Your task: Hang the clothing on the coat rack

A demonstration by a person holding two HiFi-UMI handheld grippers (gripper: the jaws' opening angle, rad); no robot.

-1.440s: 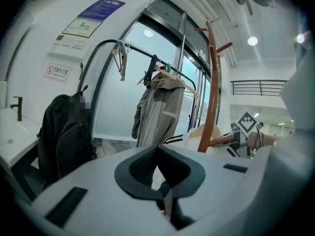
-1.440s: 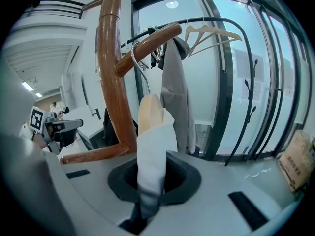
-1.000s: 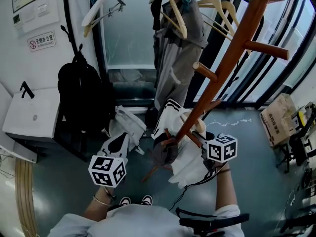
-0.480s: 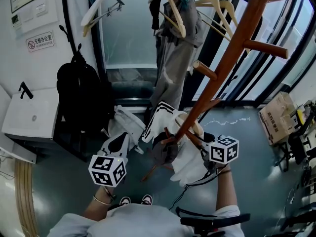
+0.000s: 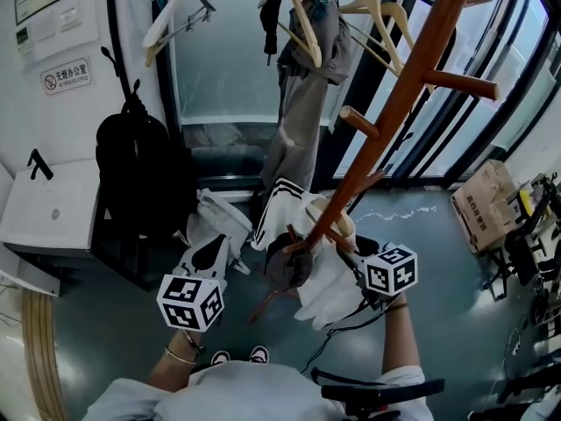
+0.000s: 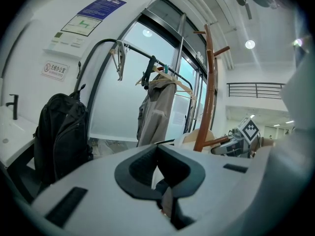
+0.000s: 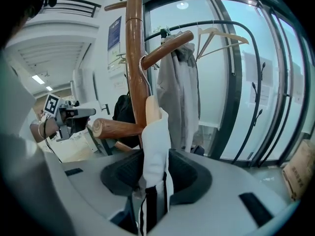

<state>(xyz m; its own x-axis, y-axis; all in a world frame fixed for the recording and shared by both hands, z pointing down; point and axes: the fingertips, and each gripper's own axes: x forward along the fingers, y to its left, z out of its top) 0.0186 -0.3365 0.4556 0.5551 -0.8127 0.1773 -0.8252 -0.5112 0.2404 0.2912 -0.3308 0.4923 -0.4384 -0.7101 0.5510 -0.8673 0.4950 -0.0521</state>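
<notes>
A white garment with black stripes [image 5: 326,289] hangs on a wooden hanger [image 7: 151,110], which is hooked on a low peg [image 7: 118,128] of the brown coat rack [image 5: 387,119]. My right gripper [image 5: 349,254] is at the garment's right side. Its jaws have just been opening, and in the right gripper view [image 7: 155,181] a striped fold of the garment [image 7: 157,146] stands loosely between the parted pads. My left gripper [image 5: 210,248] stays to the left of the rack, away from the garment. In the left gripper view [image 6: 162,183] its pads meet, with nothing clearly between them.
A grey coat [image 5: 302,103] and empty wooden hangers [image 5: 175,11] hang on a black rail behind. A black backpack [image 5: 136,165] stands at the left beside a white cabinet [image 5: 44,213]. A white bag [image 5: 219,222] lies on the floor. A cardboard box [image 5: 480,209] sits at the right.
The right gripper has edged slightly down and left beside the garment, whose white cloth now hangs a little lower. The left gripper has kept still.
</notes>
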